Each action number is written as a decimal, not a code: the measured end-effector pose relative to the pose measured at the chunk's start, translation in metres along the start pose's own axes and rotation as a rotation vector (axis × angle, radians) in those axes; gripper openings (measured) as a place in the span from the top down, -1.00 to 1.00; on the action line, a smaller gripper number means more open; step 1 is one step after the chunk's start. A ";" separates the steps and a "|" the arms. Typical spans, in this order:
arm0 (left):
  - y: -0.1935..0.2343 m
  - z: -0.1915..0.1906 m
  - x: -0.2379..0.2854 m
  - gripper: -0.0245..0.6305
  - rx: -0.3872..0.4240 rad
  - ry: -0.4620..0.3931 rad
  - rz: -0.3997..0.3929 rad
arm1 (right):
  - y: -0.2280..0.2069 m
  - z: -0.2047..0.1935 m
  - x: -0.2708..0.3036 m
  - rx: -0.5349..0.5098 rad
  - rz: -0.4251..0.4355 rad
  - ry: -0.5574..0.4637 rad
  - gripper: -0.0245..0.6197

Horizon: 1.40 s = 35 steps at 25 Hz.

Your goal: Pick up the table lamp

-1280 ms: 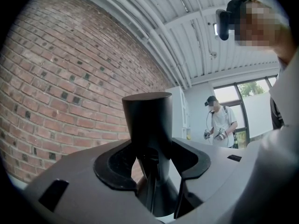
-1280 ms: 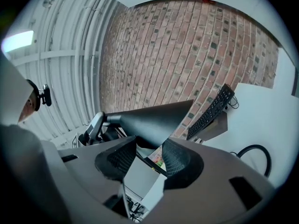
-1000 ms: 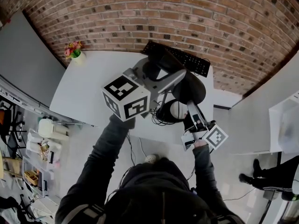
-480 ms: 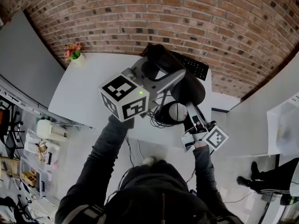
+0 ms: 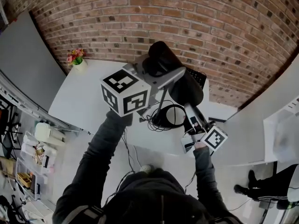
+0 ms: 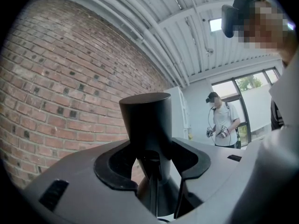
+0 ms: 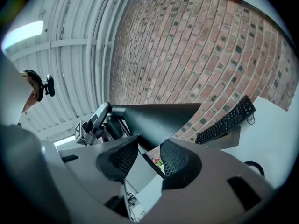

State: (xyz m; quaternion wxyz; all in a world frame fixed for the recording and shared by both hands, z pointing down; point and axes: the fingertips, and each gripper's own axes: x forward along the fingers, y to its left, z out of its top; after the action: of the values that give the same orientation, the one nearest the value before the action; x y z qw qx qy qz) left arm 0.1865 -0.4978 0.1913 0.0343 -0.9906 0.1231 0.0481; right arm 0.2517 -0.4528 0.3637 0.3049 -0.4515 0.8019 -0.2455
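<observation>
The black table lamp (image 5: 184, 87) hangs between both grippers over the white table (image 5: 88, 97). In the head view my left gripper (image 5: 161, 73) is shut on the lamp's round top, with its marker cube toward me. The left gripper view shows the lamp's black cylinder (image 6: 145, 120) standing up between the jaws of the left gripper (image 6: 152, 160). My right gripper (image 5: 189, 108) reaches up under the shade from the right. In the right gripper view the shade's edge (image 7: 159, 118) sits between the ribbed pads of the right gripper (image 7: 149, 155). A thin stem and ring base (image 5: 170, 115) hang below the shade.
A black cable (image 5: 150, 120) lies coiled on the table below the lamp. A black keyboard (image 5: 200, 76) lies behind it by the brick wall, also seen at the right (image 7: 226, 120). A small flower pot (image 5: 77, 59) stands at the table's far left corner. Another person (image 6: 219, 120) stands far off.
Both grippers have risen together with the lamp, which now looks larger and covers more of the keyboard. Neither grip has changed.
</observation>
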 end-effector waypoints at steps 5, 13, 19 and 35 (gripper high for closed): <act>0.002 0.024 0.003 0.21 0.030 -0.030 0.006 | 0.011 0.016 0.010 -0.018 0.038 -0.007 0.48; 0.002 0.057 0.004 0.20 0.107 -0.035 -0.016 | 0.032 0.038 0.022 -0.041 0.086 -0.034 0.49; 0.004 0.059 0.004 0.20 0.108 -0.034 -0.014 | 0.034 0.040 0.023 -0.041 0.081 -0.040 0.49; 0.003 0.052 0.004 0.20 0.101 -0.030 -0.024 | 0.029 0.035 0.018 -0.035 0.063 -0.047 0.49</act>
State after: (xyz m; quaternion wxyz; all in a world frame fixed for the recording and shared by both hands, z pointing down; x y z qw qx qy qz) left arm 0.1852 -0.4971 0.1390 0.0869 -0.9882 0.1132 0.0561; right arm 0.2530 -0.4591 0.3150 0.3234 -0.4368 0.8125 -0.2111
